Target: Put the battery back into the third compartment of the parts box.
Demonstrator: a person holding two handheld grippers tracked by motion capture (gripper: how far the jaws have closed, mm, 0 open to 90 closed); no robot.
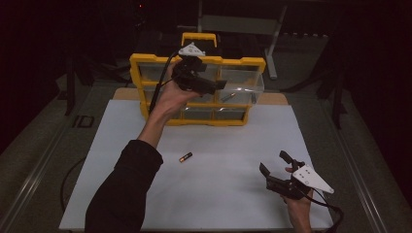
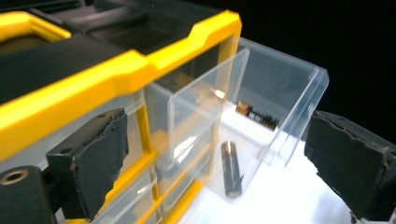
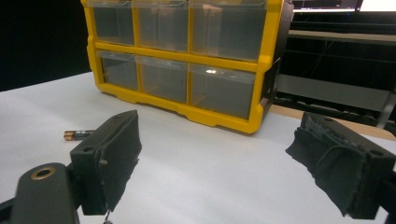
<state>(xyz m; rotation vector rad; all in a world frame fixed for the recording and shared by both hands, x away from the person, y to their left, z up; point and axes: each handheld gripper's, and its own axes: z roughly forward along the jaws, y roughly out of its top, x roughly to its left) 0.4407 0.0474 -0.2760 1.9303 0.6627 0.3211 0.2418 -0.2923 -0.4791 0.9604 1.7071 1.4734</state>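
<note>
A yellow cabinet [image 1: 145, 60] with clear drawers stands at the far edge of the white mat [image 1: 218, 194]. Its upper right drawer [image 1: 243, 82] is pulled out. Two batteries lie inside that drawer, one dark [image 2: 230, 168] and one with a copper end [image 2: 256, 116]. My left gripper [image 1: 217, 86] hovers over that drawer, open, with nothing between its pads [image 2: 100, 154]. Another battery [image 1: 185, 157] lies loose on the mat's middle. My right gripper [image 1: 272, 161] rests open near the front right, empty, facing the cabinet [image 3: 266, 70] and the loose battery [image 3: 78, 135].
The mat lies on a grey table with raised rails along both sides [image 1: 43, 160]. A metal frame [image 1: 272, 43] stands behind the cabinet. The cabinet's other drawers are pushed in. A cable [image 1: 333, 213] trails from the right gripper.
</note>
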